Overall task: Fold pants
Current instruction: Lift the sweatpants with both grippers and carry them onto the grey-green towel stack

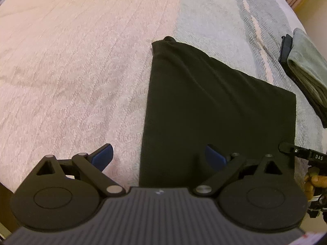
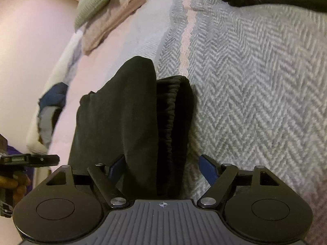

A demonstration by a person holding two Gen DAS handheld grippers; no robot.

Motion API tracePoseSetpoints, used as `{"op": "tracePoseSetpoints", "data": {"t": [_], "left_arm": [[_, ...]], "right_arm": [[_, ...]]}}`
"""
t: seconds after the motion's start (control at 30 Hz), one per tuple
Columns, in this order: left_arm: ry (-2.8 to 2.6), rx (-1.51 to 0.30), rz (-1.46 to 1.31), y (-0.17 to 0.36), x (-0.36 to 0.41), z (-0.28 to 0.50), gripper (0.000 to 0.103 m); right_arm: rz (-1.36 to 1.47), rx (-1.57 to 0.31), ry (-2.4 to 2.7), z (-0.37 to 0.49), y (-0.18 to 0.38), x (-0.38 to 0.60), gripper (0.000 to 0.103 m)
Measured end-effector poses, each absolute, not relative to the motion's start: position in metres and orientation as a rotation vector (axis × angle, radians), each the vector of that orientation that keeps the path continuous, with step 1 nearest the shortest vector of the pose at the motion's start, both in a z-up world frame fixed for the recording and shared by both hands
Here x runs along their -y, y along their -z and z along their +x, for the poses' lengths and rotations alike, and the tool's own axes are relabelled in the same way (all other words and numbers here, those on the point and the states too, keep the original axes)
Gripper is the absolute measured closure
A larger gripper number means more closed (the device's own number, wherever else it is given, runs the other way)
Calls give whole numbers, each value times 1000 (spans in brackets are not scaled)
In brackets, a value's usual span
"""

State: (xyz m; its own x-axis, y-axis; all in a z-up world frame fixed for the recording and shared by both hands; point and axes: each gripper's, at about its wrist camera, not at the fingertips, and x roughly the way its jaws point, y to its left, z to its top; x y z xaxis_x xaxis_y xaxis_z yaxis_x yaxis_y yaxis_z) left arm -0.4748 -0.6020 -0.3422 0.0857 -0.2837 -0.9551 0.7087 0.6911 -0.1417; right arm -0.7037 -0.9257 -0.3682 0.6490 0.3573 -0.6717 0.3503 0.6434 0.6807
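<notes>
Because the black pants (image 1: 220,106) are soft and light, I think they will sag, so the thick waistband edge (image 2: 173,122) seems the best hold. They lie folded on the bed (image 1: 81,61). Both the left hand-held gripper (image 1: 159,157) and right hand-held gripper (image 2: 161,167) are wide apart, empty. Other clothes (image 2: 106,14) lie nearby.

Left wrist view looking down along bed, right wrist view low and close, both sharing black pants (image 1: 214,106).
</notes>
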Motion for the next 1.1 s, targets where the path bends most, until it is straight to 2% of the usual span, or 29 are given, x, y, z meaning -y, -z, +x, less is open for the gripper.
{"op": "tracePoseSetpoints", "data": {"t": [0.23, 0.4, 0.43, 0.47, 0.53, 0.6, 0.67, 0.73, 0.8, 0.83, 0.87, 0.9, 0.93, 0.97, 1.0, 1.1], "left_arm": [[776, -1297, 426, 355, 602, -470, 9], [822, -1308, 402, 363, 597, -455, 9], [840, -1309, 400, 363, 597, -452, 9], [866, -1311, 397, 364, 597, -448, 9], [920, -1315, 384, 366, 597, -440, 9], [976, -1335, 365, 372, 597, -430, 9], [1037, -1358, 338, 382, 598, -420, 9], [1090, -1377, 318, 394, 602, -413, 10], [1141, -1424, 280, 408, 605, -406, 15], [1162, -1452, 250, 415, 608, -404, 16], [1183, -1472, 228, 419, 610, -402, 24], [1211, -1494, 211, 422, 612, -402, 41], [1235, -1509, 199, 423, 614, -402, 50], [1234, -1512, 203, 422, 615, -403, 53], [1239, -1509, 210, 419, 616, -403, 63], [1237, -1476, 229, 399, 617, -405, 77]], "right_arm": [[972, -886, -77, -692, 383, 930, 26], [1078, -903, -77, -690, 388, 936, 45], [1092, -908, -75, -690, 386, 937, 54], [1105, -906, -70, -691, 384, 937, 58], [1105, -902, -53, -692, 380, 937, 58], [1093, -904, -28, -688, 380, 935, 52], [1075, -897, -6, -684, 384, 932, 41], [1066, -880, -2, -681, 389, 928, 38], [1073, -871, 4, -681, 391, 925, 38], [1081, -872, 9, -680, 391, 924, 46], [1103, -875, 12, -679, 391, 923, 53], [1116, -879, 26, -679, 391, 923, 56], [1119, -886, 36, -678, 388, 922, 62], [1117, -890, 46, -676, 384, 921, 68], [1111, -895, 57, -675, 378, 920, 70], [1073, -908, 97, -668, 352, 915, 73]]}}
